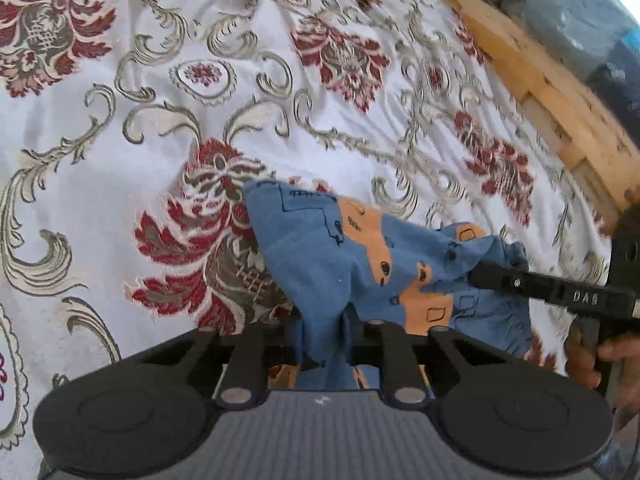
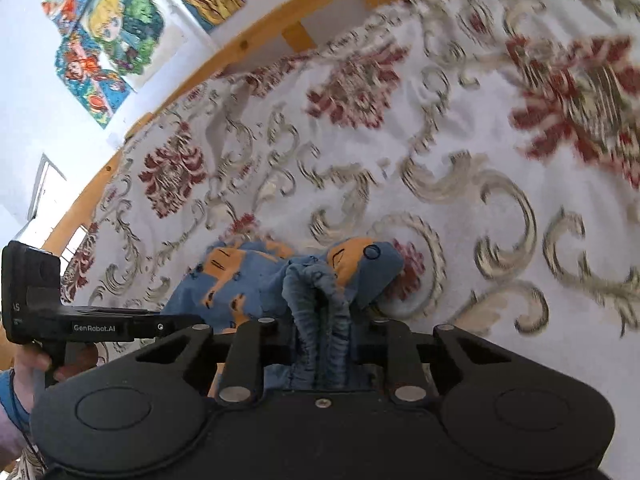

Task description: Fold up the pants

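The pants [image 1: 360,256] hang over the bed [image 1: 120,128], pinched between the left gripper [image 1: 320,344] and the right gripper [image 2: 322,344]. A wooden frame [image 1: 540,80] runs behind the bed.

Open bedspread [image 1: 100,208] lies left of the pants [image 1: 320,256]; wooden bed frame [image 1: 540,80] bounds its far edge.

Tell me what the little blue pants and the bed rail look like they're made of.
The pants look like soft matte knit, likely cotton: they drape limply, with a ribbed gathered band. The bed rail looks like smooth light wood, showing knots and joined blocks.
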{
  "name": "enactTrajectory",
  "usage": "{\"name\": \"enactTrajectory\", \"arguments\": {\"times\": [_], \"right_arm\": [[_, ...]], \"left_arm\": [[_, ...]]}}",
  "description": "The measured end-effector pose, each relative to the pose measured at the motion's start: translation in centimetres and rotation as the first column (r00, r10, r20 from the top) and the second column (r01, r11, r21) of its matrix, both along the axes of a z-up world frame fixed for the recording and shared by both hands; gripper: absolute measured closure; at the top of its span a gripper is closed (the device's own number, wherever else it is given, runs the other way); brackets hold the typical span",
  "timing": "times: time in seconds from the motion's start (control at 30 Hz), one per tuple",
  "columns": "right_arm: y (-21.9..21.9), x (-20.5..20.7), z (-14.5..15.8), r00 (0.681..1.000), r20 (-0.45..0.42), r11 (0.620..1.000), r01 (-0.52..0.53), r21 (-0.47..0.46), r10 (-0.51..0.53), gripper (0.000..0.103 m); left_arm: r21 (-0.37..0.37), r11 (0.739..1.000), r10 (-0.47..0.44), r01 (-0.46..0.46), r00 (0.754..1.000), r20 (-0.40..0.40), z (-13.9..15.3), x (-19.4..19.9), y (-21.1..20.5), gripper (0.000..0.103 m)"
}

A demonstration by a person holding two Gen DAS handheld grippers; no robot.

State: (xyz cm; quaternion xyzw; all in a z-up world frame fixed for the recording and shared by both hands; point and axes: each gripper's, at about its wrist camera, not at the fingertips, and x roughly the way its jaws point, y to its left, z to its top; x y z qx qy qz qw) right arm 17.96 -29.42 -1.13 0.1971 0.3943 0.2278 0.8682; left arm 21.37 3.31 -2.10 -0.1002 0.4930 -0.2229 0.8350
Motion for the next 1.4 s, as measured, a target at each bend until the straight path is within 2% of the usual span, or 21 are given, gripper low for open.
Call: {"name": "enactTrajectory", "arguments": {"times": [0.17, 0.27, 0.37, 0.47, 0.67, 0.8, 1.03, 1.07, 1.13, 1.17, 1.2, 1.23, 1.27, 1.33, 1.4], "right_arm": [[0.9, 2.6, 3.9, 0.993, 0.118, 1.000, -0.005, -0.012, 0.006, 0.080], [1.5, 6.2, 5.3, 0.986, 0.166, 1.000, -0.008, -0.018, 0.011, 0.080], [2.4, 10.4, 5.2, 0.984, 0.178, 0.999, -0.007, -0.036, 0.013, 0.080], [3.3, 14.1, 3.9, 0.986, 0.165, 0.999, 0.014, -0.050, -0.005, 0.080], [5.2, 18.2, 0.8, 0.992, 0.126, 0.990, 0.022, -0.143, -0.004, 0.080], [5.3, 18.4, 0.1, 0.992, 0.123, 0.986, 0.017, -0.164, 0.004, 0.080], [5.2, 18.3, 0.0, 0.993, 0.119, 0.985, 0.026, -0.169, -0.005, 0.077], [5.3, 18.2, 0.0, 0.993, 0.116, 0.984, 0.028, -0.176, -0.008, 0.075], [5.3, 18.0, 0.1, 0.993, 0.114, 0.982, 0.044, -0.186, -0.023, 0.061], [5.2, 17.6, 0.2, 0.993, 0.116, 0.981, 0.054, -0.185, -0.032, 0.056], [5.1, 17.1, 0.4, 0.991, 0.126, 0.981, 0.061, -0.182, -0.038, 0.047], [5.1, 16.4, 0.7, 0.990, 0.139, 0.981, 0.065, -0.185, -0.039, 0.043], [5.2, 15.6, 1.0, 0.988, 0.151, 0.978, 0.068, -0.197, -0.038, 0.042], [5.5, 13.6, 1.6, 0.983, 0.181, 0.975, 0.068, -0.210, -0.030, 0.032], [5.8, 11.3, 2.1, 0.978, 0.205, 0.973, 0.075, -0.217, -0.029, 0.026]], "left_arm": [[0.037, 0.999, 0.001, -0.005, 0.994, 0.106, 3.5, 1.3, -0.6, 0.086], [0.057, 0.998, 0.013, -0.023, 0.986, 0.163, 5.4, 4.0, -0.5, 0.086], [0.086, 0.995, 0.035, -0.052, 0.981, 0.192, 6.3, 8.0, -0.2, 0.085], [0.133, 0.988, 0.047, -0.078, 0.973, 0.225, 5.7, 11.3, -0.5, 0.085], [0.162, 0.978, 0.098, -0.131, 0.976, 0.197, 2.1, 14.9, -1.1, 0.085], [0.185, 0.973, 0.097, -0.135, 0.975, 0.200, 0.9, 15.1, -1.1, 0.084], [0.205, 0.970, 0.085, -0.129, 0.974, 0.208, 0.8, 15.0, -1.3, 0.081], [0.208, 0.969, 0.085, -0.129, 0.975, 0.207, 0.8, 15.0, -1.3, 0.079], [0.213, 0.967, 0.093, -0.137, 0.974, 0.207, 0.8, 14.9, -1.4, 0.073], [0.218, 0.964, 0.102, -0.148, 0.972, 0.211, 0.9, 14.8, -1.3, 0.065], [0.220, 0.963, 0.109, -0.156, 0.971, 0.214, 0.9, 14.5, -1.2, 0.060], [0.219, 0.962, 0.115, -0.163, 0.970, 0.216, 1.0, 14.3, -1.1, 0.045], [0.216, 0.960, 0.130, -0.179, 0.966, 0.223, 1.2, 13.8, -1.0, 0.036], [0.209, 0.957, 0.153, -0.204, 0.960, 0.234, 1.6, 12.6, -0.8, 0.032], [0.195, 0.957, 0.163, -0.213, 0.956, 0.246, 2.0, 10.9, -0.8, 0.020]]}}
